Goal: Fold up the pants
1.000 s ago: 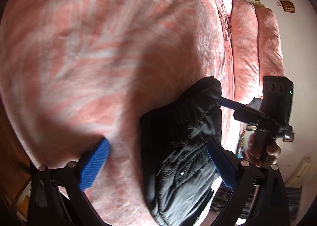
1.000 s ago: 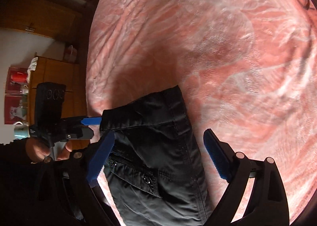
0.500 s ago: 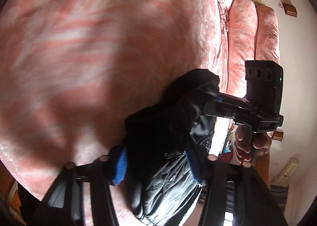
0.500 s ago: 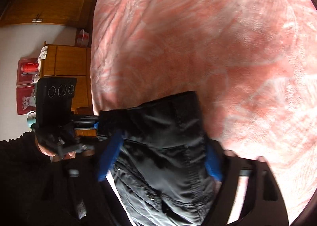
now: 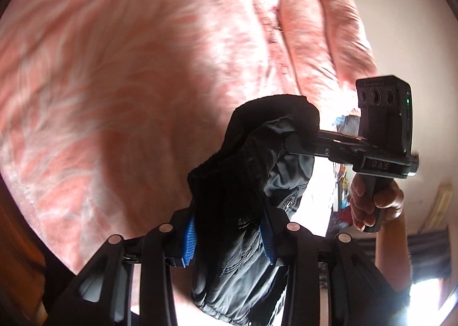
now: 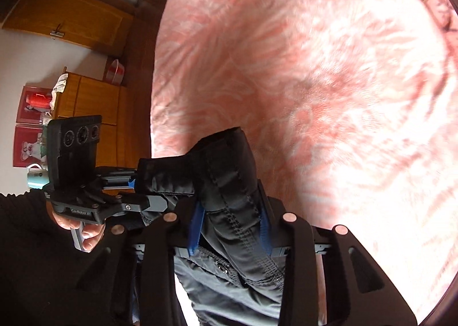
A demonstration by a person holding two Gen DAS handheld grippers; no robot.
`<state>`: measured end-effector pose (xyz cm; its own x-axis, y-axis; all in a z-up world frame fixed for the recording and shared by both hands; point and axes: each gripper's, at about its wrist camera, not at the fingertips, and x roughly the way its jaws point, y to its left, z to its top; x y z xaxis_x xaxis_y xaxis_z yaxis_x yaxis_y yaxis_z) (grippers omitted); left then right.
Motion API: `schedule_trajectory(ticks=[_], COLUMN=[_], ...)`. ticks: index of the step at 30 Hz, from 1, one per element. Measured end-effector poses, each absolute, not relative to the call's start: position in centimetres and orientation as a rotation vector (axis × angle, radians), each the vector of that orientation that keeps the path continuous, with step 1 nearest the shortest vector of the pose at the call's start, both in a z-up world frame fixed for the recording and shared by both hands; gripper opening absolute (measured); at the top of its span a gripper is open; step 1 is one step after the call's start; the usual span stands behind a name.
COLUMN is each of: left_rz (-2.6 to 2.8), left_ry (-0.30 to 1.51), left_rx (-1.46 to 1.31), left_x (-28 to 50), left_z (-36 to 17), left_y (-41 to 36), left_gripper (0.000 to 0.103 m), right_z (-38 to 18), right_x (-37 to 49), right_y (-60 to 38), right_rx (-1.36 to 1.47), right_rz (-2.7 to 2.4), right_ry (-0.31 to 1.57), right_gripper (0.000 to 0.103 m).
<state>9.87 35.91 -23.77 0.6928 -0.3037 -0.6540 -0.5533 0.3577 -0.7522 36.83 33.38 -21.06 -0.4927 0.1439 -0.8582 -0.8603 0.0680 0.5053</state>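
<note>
The black pants (image 5: 243, 177) hang bunched above the pink bedspread, lifted at one end. My left gripper (image 5: 227, 240) has its blue pads pressed on the fabric from both sides, and its jaws are still closing. In the right wrist view the pants (image 6: 229, 160) sit between the blue pads of my right gripper (image 6: 230, 230), which also presses on them while its jaws close. Each gripper shows in the other's view: the right gripper (image 5: 289, 140) and the left gripper (image 6: 134, 183) both have their tips buried in the cloth. The rest of the pants drops out of sight below.
The pink patterned bedspread (image 5: 114, 68) fills most of both views, bedspread (image 6: 315, 68). Pillows (image 5: 329, 40) lie at its far right end. Wooden cabinets (image 6: 94, 97) stand beyond the bed's left edge. A person's hand (image 5: 375, 206) holds the right gripper's handle.
Both grippers went from wide open over the flat pants to closed on them. The pants' end has risen off the bed and bunched between the two grippers.
</note>
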Motion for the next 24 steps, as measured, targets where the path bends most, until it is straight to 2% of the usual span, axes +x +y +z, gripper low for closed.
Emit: schedule_trajectory(ticks=[14, 24], left_rz=[0.057, -0.069], left_ry=[0.788, 0.779], left_rx=[-0.863, -0.658], left_x=[10.2, 10.7], left_z=[-9.6, -2.9], left_y=[26.5, 17.4], left_gripper=[0.037, 0.036], right_z=[-7.1, -1.2], right_x=[35.4, 34.6], right_y=[20.6, 10.4], right_rx=[-0.633, -0.543], right_rz=[1.400, 1.274], right_ry=[1.265, 1.160], right_gripper=[0.032, 0.032])
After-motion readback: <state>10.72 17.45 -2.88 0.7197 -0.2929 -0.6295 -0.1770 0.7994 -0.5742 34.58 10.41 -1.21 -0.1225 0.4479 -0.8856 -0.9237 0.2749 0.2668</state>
